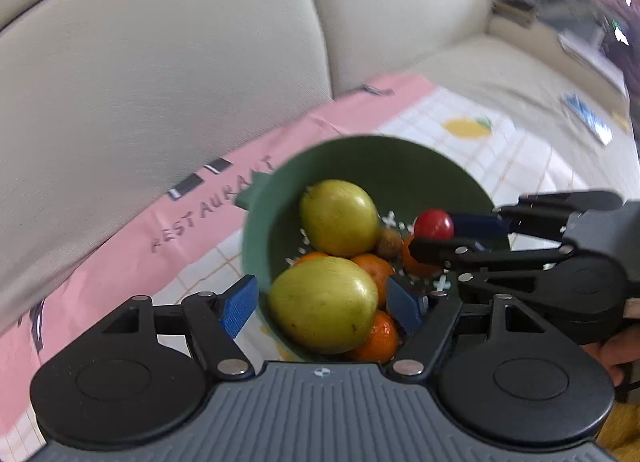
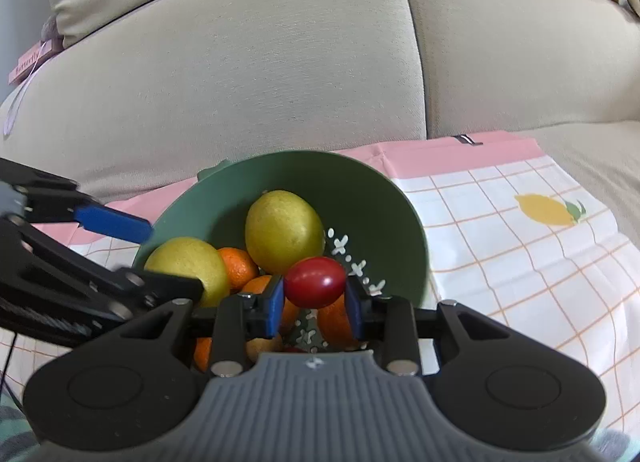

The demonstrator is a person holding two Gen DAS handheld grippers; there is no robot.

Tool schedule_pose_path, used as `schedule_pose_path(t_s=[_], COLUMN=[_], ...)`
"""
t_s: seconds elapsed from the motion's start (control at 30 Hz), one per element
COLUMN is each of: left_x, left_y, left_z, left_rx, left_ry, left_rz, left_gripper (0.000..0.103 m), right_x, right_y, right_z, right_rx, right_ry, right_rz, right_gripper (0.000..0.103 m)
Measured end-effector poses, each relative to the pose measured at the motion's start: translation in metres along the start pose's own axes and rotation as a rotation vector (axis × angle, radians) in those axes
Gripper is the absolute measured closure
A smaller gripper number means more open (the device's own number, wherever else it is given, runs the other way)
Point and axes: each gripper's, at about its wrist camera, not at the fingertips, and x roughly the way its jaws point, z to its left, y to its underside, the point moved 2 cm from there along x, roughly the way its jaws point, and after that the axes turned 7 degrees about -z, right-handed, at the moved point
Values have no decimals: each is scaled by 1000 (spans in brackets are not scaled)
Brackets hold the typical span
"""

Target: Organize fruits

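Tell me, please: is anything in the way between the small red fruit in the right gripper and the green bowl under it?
Nothing visible blocks it. The right gripper holds the red fruit directly over the green bowl; below lie only oranges and bare perforated floor.

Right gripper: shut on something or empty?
Shut on the red tomato: the right gripper has both blue pads pressed to its sides, above the green bowl.

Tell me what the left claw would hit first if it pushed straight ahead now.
Most likely the near yellow-green fruit, which sits between the open left claw pads at the near edge of the green bowl. Depth is hard to judge here.
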Motion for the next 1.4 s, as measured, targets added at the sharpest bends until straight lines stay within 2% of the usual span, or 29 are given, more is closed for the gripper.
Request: schedule_pose_path(t_s=[0.13, 0.3, 0.47, 0.7, 0.9, 0.97, 1.13, 1.4], left_x=[-20, -35, -40, -39, -42, -47, -69, -137], left_y=[4, 15, 27, 42, 46, 45, 37, 16], left_z=[8, 18, 29, 38, 43, 43, 43, 36], left_rx=[-106, -208, -281, -338, -362, -367, -364, -358], left_ry=[-25, -95, -168, -202, -214, -217, -231, -304], left_rz=[-60, -94, -80, -50, -52, -67, -129, -260], left_gripper=[24, 24, 24, 24, 24, 24, 24, 24], right_x=[6, 21, 37, 52, 51, 49, 27, -37], right_y=[-7, -13, -9, -2, -2, -2, -10, -36], right_z=[4, 12, 14, 21, 23, 23, 31, 48], right_rx=[-54, -220, -267, -329, -342, -343, -348, -247], right_ry=[27, 133, 171, 204, 212, 213, 223, 151], right_rz=[-11, -9, 32, 56, 41, 33, -25, -105], right_gripper=[74, 73, 73, 73, 73, 68, 45, 28])
